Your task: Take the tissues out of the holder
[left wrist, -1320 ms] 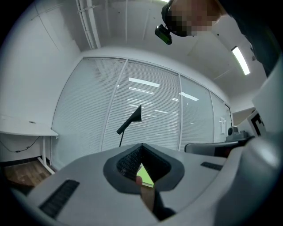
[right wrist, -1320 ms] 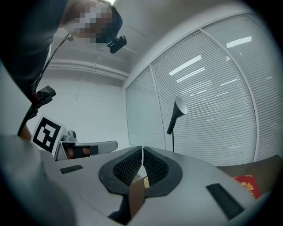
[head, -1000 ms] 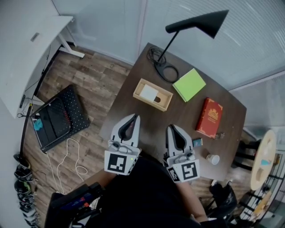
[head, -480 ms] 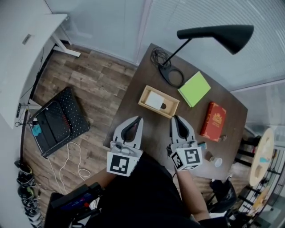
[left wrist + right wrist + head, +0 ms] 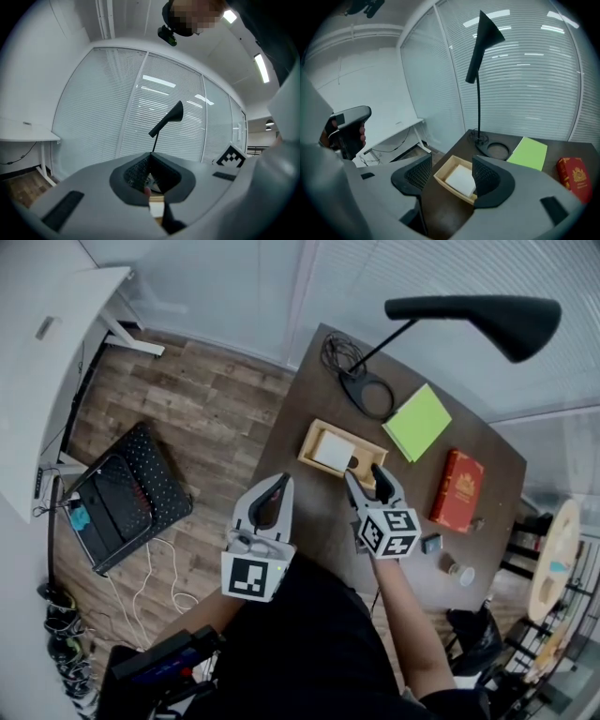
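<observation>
Approach step: right tool [image 5: 364, 474], jaws just opening to half width, empty, hovers at 5 o'clock of holder [image 5: 372, 448]; tissues [image 5: 335, 450] lie inside, on tabletop [image 5: 319, 521]; left tool [image 5: 280, 486] closed, empty; next likely needs lowering, straddling, pinching tissues.

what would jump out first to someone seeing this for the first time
The big black cone-shaded desk lamp looms over the far end of the dark wooden table, beside a bright green notebook and a red book. Nearer, the right gripper, jaws just opening and empty, points at the white tissues in the light wooden holder.
</observation>
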A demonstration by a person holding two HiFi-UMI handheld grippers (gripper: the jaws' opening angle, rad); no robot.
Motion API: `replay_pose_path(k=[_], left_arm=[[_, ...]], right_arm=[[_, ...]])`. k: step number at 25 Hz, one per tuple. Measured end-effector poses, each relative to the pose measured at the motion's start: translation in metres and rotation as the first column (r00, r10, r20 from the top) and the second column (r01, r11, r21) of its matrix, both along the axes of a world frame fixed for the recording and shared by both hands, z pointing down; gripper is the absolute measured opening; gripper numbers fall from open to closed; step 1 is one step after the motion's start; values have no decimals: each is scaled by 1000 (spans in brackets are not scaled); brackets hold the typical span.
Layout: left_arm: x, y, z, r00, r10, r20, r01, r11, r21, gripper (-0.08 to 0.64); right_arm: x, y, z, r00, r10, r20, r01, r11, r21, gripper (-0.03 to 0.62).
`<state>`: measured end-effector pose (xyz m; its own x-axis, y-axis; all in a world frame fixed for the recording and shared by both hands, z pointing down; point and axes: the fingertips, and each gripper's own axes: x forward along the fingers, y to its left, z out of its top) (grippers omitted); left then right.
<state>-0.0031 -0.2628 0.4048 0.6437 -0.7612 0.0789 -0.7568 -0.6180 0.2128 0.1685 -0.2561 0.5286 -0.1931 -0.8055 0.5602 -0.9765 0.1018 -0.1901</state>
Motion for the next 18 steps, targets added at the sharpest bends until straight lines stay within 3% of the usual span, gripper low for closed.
replay_pose_path(k=[9, 14, 18], left_arm=[[-10, 0, 14, 1000, -23, -11, 22, 998, -55, -2], [-12, 1, 24, 1000, -28, -5, 27, 996, -84, -2], [-12, -3, 27, 1000, -26, -1, 25, 995, -95, -2]], right_arm=[[1, -18, 65, 993, 94, 65, -85, 987, -139, 268], [7, -34, 103, 989, 149, 22, -139, 960, -243, 360], [7, -41, 128, 977, 209, 50, -180, 923, -341, 399]])
